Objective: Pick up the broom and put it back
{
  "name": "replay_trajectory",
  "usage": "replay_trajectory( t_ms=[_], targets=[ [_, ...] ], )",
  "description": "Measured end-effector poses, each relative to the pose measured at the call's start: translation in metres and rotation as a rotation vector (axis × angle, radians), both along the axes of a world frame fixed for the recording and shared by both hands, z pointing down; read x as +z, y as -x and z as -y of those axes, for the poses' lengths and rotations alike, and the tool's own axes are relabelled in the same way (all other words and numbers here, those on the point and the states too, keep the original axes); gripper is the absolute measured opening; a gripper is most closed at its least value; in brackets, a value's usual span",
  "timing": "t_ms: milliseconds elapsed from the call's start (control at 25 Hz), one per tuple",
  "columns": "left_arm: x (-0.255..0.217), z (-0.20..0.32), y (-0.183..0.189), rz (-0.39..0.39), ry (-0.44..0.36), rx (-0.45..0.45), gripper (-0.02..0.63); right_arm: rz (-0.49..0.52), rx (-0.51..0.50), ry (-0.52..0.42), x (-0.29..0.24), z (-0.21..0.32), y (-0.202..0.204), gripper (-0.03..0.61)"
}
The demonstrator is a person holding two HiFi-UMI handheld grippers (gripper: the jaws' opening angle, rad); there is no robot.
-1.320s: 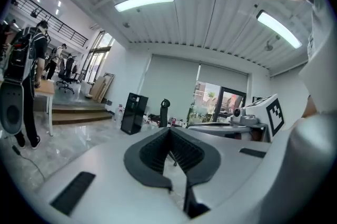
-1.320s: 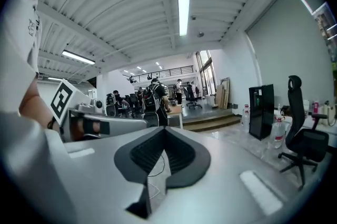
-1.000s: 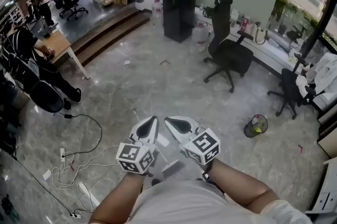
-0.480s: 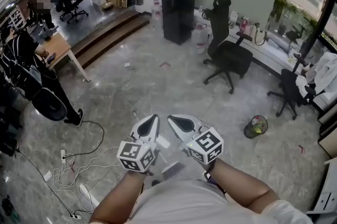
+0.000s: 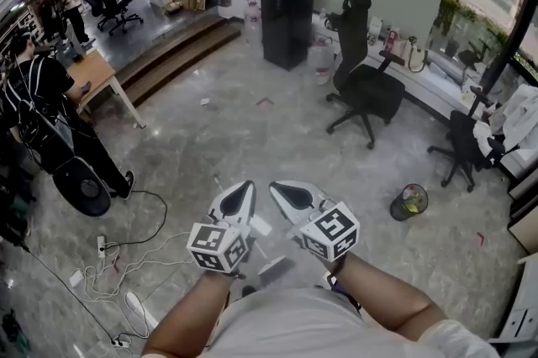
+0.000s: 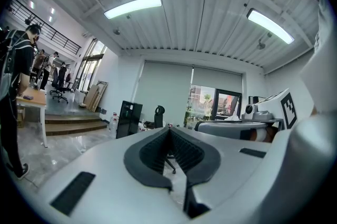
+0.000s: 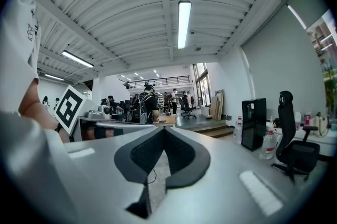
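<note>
In the head view a thin pale stick with a flat grey head (image 5: 275, 267) lies on the floor just below my hands; it looks like the broom, and the grippers hide most of it. My left gripper (image 5: 245, 189) and right gripper (image 5: 276, 189) hang side by side above it, both level, both shut with nothing between the pads. The left gripper view shows the left gripper (image 6: 169, 130) with its dark pads meeting at the tip. In the right gripper view the right gripper (image 7: 164, 130) is closed the same way. Neither gripper view shows the broom.
Cables and power strips (image 5: 109, 264) lie at the left. A person (image 5: 38, 92) stands by a round black fan (image 5: 80, 180) and a desk (image 5: 99, 72). Beyond stand steps (image 5: 176, 54), a black cabinet (image 5: 287, 16), two office chairs (image 5: 363, 87) (image 5: 461, 148) and a waste bin (image 5: 408, 201).
Both grippers have stayed almost where they were, still shut. The person at the left has straightened up, and the round black fan has shifted a little nearer.
</note>
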State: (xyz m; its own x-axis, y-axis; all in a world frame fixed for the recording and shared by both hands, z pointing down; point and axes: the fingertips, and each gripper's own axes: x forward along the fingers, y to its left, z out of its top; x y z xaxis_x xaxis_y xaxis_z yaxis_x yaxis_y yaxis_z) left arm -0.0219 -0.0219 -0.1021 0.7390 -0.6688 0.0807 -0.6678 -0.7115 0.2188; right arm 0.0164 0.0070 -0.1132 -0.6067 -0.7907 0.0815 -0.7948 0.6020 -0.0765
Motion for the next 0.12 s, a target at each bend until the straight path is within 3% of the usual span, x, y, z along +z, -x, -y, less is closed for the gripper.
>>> replay_trajectory(
  t_ms=[120],
  targets=[
    [0.0003, -0.0019, -0.0021, -0.002, 0.004, 0.002, 0.005, 0.004, 0.002, 0.005, 0.0002, -0.002, -0.0017, 0.002]
  ],
)
